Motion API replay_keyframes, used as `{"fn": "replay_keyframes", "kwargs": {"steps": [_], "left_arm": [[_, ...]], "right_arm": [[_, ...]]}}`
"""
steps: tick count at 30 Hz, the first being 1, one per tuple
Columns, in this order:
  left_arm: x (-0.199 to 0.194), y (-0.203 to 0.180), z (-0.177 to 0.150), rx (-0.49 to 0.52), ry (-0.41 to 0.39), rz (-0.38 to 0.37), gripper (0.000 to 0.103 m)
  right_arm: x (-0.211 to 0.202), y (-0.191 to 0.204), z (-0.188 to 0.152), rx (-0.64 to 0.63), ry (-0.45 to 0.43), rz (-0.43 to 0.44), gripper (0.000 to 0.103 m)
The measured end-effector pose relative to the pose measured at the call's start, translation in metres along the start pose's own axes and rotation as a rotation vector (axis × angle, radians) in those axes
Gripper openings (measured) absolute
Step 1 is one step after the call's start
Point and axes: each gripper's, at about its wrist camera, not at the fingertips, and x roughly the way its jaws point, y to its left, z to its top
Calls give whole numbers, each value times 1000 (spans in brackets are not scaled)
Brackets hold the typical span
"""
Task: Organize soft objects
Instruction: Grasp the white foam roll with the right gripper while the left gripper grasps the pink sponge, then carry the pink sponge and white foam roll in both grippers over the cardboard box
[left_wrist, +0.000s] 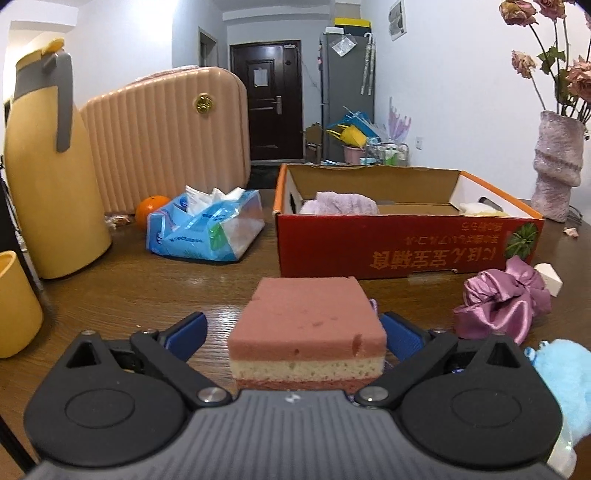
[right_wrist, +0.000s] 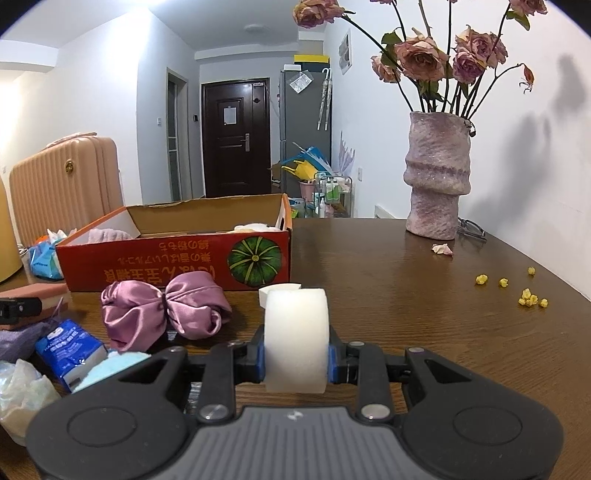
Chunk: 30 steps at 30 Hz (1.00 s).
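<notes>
Partly done: red box (left_wrist: 406, 243) already holds a lilac fluffy item (left_wrist: 338, 203) at one end and a pale yellowish soft thing (left_wrist: 480, 210) at the other, rest of box floor bare

Left gripper (left_wrist: 295, 328) spread wide around pink layered sponge (left_wrist: 306, 328) sitting on table (left_wrist: 184, 288); right pad looks at or just beside sponge side, left pad clearly apart, so not gripped yet

Right gripper (right_wrist: 295, 354) clamped on white foam roll (right_wrist: 296, 339), held low over table, in front of box

Still loose outside box: purple satin scrunchie (right_wrist: 166, 310), small white foam wedge (right_wrist: 277, 290), light blue plush (left_wrist: 565, 376), blue tissue pocket pack (right_wrist: 68, 345), lilac cloth (right_wrist: 18, 338)

Nearby non-task clutter: tissue bag (left_wrist: 207, 229), orange (left_wrist: 151, 212), yellow jug (left_wrist: 44, 184), yellow cup (left_wrist: 16, 306), suitcase (left_wrist: 166, 140), vase (right_wrist: 437, 177), yellow crumbs (right_wrist: 528, 295)

Box near wall stands between both loads and inside, likely needs lifting over; scrunchie lies just in front of it
</notes>
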Motion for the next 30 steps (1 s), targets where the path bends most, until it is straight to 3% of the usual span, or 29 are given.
{"fn": "replay_keyframes", "kwargs": {"steps": [3, 30], "left_arm": [[1, 0, -1, 2, 22, -41, 71], [-32, 1, 7, -26, -128, -24, 71]], "right_arm": [[0, 0, 0, 0, -3, 0, 28], [-6, 1, 3, 4, -53, 3, 28]]}}
